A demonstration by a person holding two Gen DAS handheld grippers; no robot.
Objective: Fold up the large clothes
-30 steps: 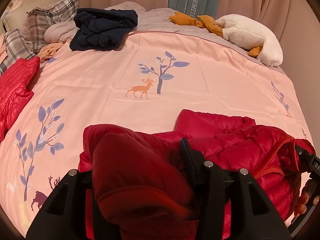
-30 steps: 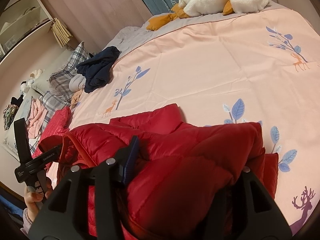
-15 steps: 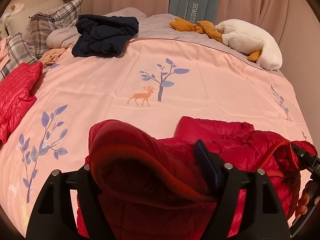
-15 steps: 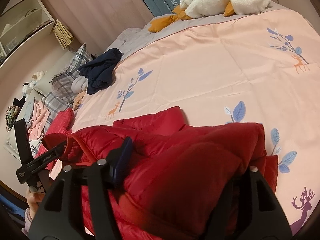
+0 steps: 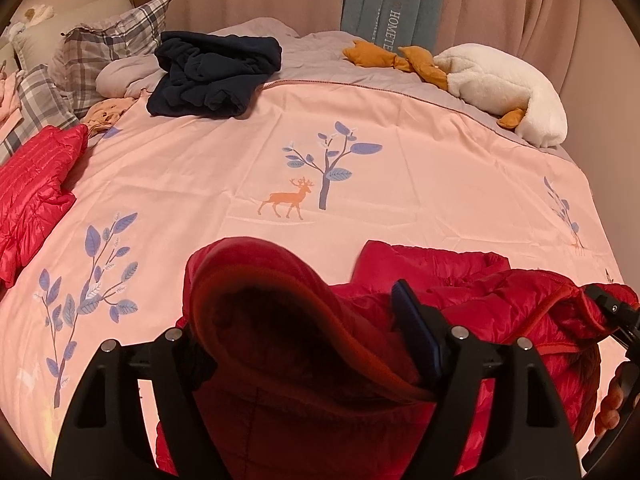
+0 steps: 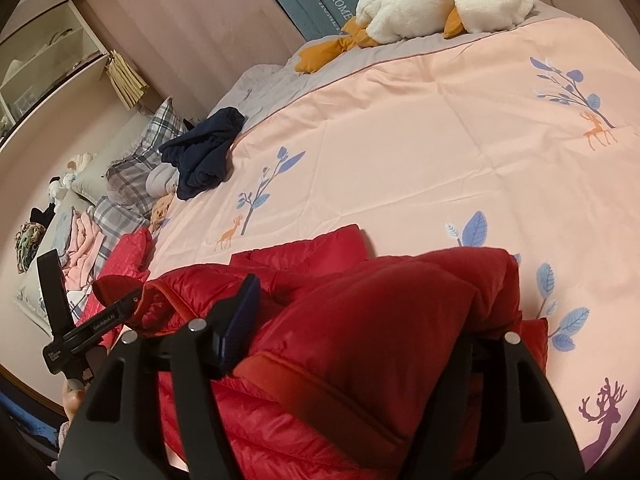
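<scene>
Red down jacket (image 5: 500, 300) bunched on pink bed cover (image 5: 400, 152), left claw (image 5: 304, 344) and right claw (image 6: 360, 320) just spreading, jaws slack around puffy folds, nothing gripped

Red quilted down jacket (image 5: 500, 300): bunched and partly folded at the near edge of the pink bedspread, one cuffed sleeve raised and draped over the body.

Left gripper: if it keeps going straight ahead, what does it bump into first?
Most likely the red puffy jacket: a fold of it sits right between the left gripper fingers. Beyond that lies the pink bedspread.
</scene>
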